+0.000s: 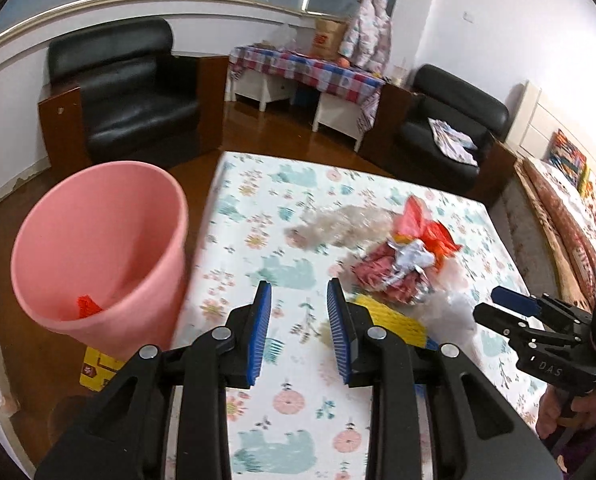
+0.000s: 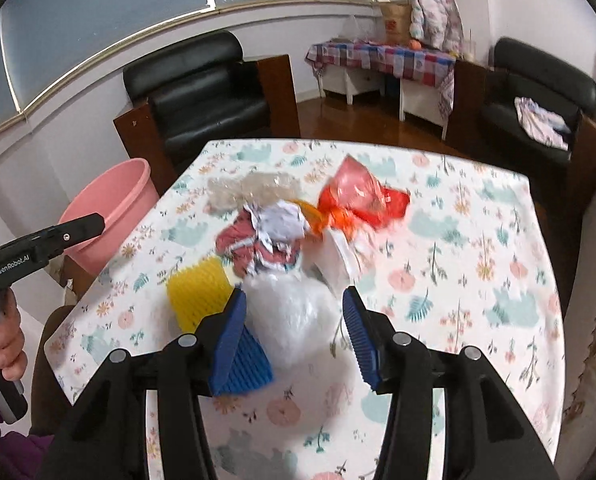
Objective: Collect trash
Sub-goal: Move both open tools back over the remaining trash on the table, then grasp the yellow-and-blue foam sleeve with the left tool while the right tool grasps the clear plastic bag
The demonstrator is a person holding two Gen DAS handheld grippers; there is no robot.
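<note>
The trash lies heaped near the middle of the table, which wears a floral cloth, with bare cloth open on the far and right-hand sides and the table's left edge dropping straight to the wooden floor. The pink bin stands on that floor just beside the left edge, its mouth open, with a small red scrap at the bottom. The left gripper hangs with its jaws apart over bare cloth, holding nothing, between the bin and the heap. The right gripper has its jaws spread either side of a white plastic wad, which sits between the pads; whether they touch it cannot be told. Beside it lie a yellow ribbed piece, a blue ribbed piece partly hidden behind the left pad, crumpled white paper, a red wrapper and clear film. Much of the heap is motion-blurred, so where one piece ends and the next begins is hard to make out.
</note>
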